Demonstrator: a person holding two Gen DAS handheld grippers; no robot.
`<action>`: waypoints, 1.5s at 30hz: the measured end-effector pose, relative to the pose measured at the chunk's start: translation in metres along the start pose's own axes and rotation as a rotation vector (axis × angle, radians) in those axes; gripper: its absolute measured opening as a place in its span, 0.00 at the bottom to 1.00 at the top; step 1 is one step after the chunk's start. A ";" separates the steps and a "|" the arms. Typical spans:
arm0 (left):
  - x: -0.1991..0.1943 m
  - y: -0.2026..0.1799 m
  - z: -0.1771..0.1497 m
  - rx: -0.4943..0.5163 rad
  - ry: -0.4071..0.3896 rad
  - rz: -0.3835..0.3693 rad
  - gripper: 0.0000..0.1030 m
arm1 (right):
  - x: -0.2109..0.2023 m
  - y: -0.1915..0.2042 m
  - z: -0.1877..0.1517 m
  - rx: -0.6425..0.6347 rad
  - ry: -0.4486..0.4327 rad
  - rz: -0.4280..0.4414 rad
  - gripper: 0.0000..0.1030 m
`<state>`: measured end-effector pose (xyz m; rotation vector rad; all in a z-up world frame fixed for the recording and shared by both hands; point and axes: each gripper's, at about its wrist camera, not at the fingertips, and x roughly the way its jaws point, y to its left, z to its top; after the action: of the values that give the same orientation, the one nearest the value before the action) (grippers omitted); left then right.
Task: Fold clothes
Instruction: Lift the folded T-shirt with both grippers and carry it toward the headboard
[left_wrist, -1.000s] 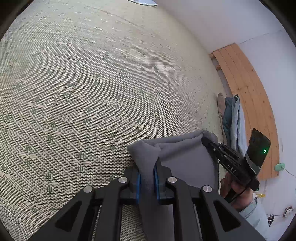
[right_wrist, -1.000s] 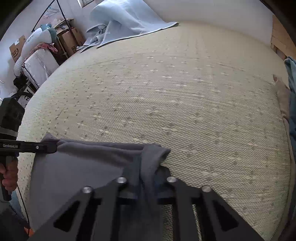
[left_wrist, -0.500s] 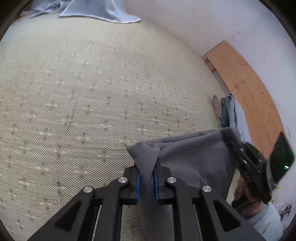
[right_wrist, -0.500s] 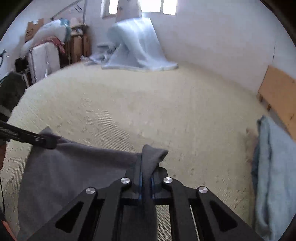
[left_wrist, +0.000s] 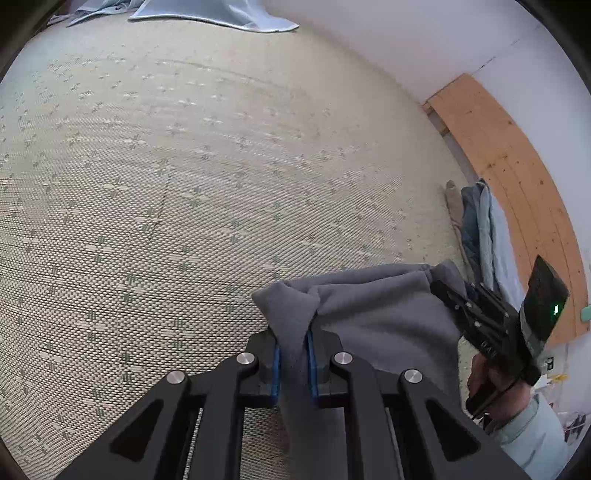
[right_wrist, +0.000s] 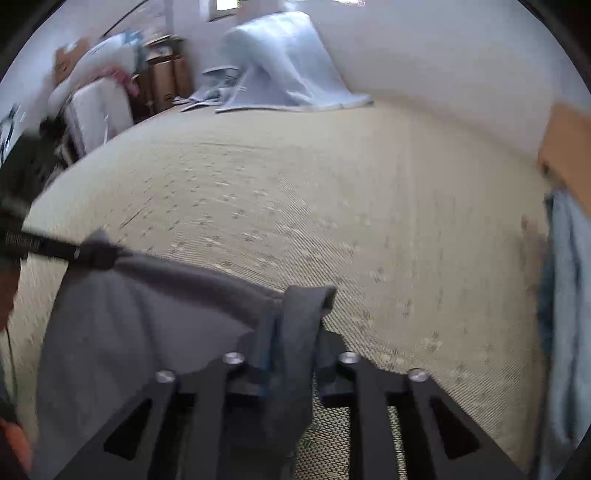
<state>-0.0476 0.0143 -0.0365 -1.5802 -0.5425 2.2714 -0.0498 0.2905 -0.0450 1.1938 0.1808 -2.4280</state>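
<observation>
The woven mat (left_wrist: 184, 206) spreads bare ahead of me. A pale blue sheet (right_wrist: 280, 66) is heaped at its far edge, folded blue clothes (left_wrist: 480, 225) lie along a wooden board (left_wrist: 509, 177). The grey garment (left_wrist: 369, 314) hangs between my claws: left claw (left_wrist: 293, 354) pinches one corner, while my right claw (right_wrist: 290, 354) has just been opening, cloth between its jaws.

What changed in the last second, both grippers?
The right gripper has just been opening: its jaws now stand apart with the grey cloth loose between them, no longer pinched. Both views tilted up, showing more of the far wall and the blue blanket. The left gripper stays shut on its corner of the cloth, which is still stretched between the two above the mat.
</observation>
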 end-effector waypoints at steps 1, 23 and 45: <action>0.002 0.000 0.000 0.003 0.003 0.005 0.11 | 0.002 -0.006 0.000 0.028 0.008 0.015 0.43; 0.013 0.010 -0.001 -0.008 0.030 -0.009 0.12 | 0.032 -0.025 0.003 0.210 0.093 0.268 0.42; -0.072 -0.031 -0.023 0.109 -0.212 -0.054 0.09 | -0.084 0.073 0.013 -0.206 -0.243 -0.161 0.06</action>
<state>0.0001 0.0112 0.0303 -1.2674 -0.4974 2.3993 0.0173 0.2476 0.0343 0.8150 0.4563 -2.5928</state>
